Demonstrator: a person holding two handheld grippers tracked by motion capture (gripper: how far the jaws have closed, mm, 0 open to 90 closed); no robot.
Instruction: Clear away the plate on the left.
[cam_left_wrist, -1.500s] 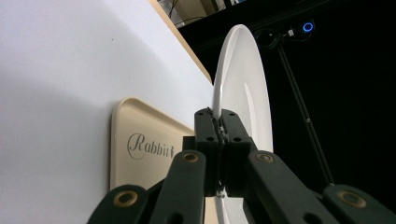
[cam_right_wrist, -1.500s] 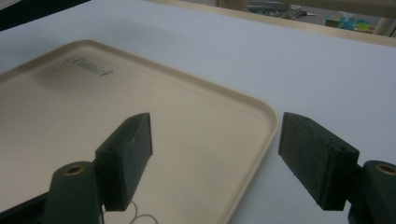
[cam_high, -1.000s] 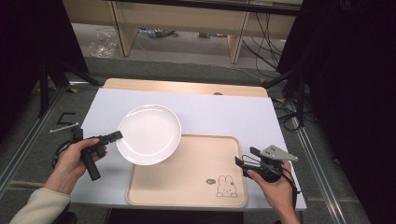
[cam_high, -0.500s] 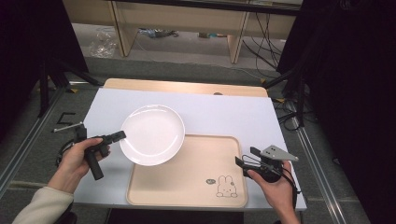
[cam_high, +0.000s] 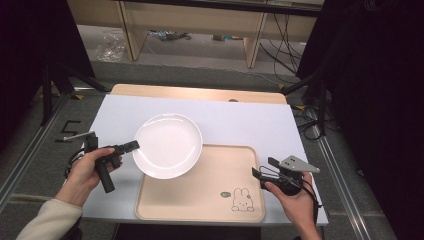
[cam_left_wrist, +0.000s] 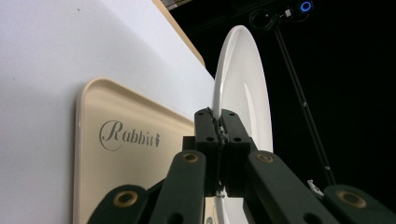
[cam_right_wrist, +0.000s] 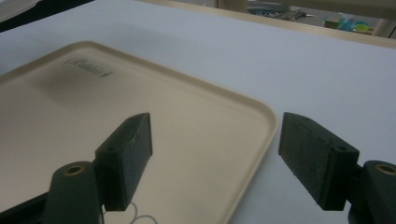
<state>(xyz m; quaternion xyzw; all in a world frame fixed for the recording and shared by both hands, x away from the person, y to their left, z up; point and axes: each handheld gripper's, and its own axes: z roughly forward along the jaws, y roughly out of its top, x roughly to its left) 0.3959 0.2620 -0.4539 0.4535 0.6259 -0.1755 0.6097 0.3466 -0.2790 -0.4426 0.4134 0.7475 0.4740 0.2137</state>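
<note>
A white round plate (cam_high: 168, 145) hangs partly over the far left corner of a beige tray (cam_high: 200, 200). My left gripper (cam_high: 135, 146) is shut on the plate's left rim. In the left gripper view the black pads (cam_left_wrist: 208, 130) pinch the thin edge of the plate (cam_left_wrist: 243, 84), with the left gripper (cam_left_wrist: 218, 122) closed tight, and the tray (cam_left_wrist: 93, 186) with its "Rabbit" lettering lies beyond. My right gripper (cam_high: 263, 167) hovers at the tray's right edge. In the right gripper view the right gripper (cam_right_wrist: 215, 154) stands open over the tray's corner (cam_right_wrist: 261, 116) with nothing between its jaws.
The tray lies on a white sheet (cam_high: 240, 120) that covers a wooden table (cam_high: 200, 93). A rabbit drawing (cam_high: 241, 199) marks the tray's near right corner. Dark curtains, cables and shelving stand beyond the table's far edge.
The plate and my left gripper have shifted slightly to the right, farther over the tray. The right gripper has stayed where it was.
</note>
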